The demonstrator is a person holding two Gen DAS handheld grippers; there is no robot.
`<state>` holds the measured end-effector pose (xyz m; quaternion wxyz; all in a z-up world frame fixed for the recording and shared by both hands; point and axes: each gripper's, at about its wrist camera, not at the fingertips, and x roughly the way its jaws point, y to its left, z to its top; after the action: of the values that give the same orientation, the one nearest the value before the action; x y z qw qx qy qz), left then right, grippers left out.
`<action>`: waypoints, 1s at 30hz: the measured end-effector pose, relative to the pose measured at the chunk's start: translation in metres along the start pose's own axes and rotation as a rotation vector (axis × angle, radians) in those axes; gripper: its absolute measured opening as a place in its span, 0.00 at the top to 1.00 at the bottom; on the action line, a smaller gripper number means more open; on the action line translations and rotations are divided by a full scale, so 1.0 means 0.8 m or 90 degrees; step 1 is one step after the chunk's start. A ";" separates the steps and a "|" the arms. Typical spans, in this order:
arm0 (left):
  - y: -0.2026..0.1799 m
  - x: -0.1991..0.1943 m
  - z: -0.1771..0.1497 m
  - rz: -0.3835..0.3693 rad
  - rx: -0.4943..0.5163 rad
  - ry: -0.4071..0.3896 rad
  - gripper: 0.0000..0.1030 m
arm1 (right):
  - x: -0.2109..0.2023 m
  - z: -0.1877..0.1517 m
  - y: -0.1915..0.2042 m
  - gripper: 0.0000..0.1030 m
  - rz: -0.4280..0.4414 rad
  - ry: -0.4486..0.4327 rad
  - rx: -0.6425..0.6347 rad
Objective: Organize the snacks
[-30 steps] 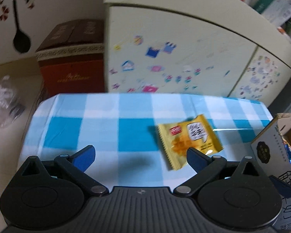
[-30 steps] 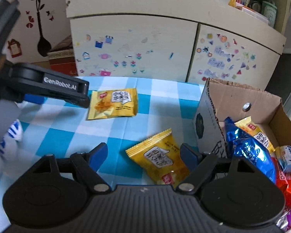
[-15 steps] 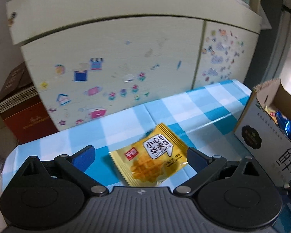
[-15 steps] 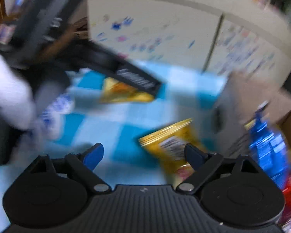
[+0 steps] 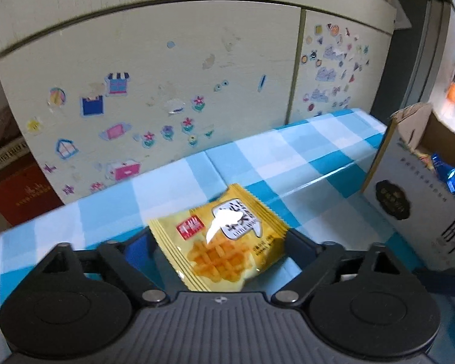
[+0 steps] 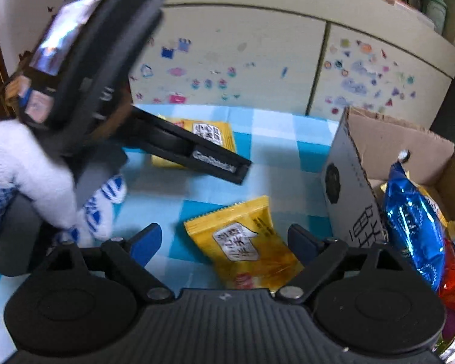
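Your left hand-held gripper (image 5: 218,242) is closing around the far yellow packet (image 5: 221,242) on the desk (image 5: 303,157); your right hand-held gripper (image 6: 224,244), wide, is narrowing over the near packet (image 6: 245,242). Pinch each packet's middle squarely, then lift toward the box (image 6: 348,188).

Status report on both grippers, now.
Left gripper closing around a yellow packet. Right gripper closing, second yellow packet between its fingers. Box alongside, nothing blocking.
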<state>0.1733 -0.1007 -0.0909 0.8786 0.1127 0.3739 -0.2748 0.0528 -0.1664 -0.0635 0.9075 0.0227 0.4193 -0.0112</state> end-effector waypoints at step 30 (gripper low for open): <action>0.014 -0.155 -0.099 0.067 -0.077 0.152 0.21 | -0.071 -0.044 -0.018 0.29 0.172 0.117 0.104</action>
<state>0.0619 -0.0103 -0.0572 0.8463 0.1105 0.4854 -0.1898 -0.0111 -0.1785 -0.0434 0.8538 0.1536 0.4911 0.0789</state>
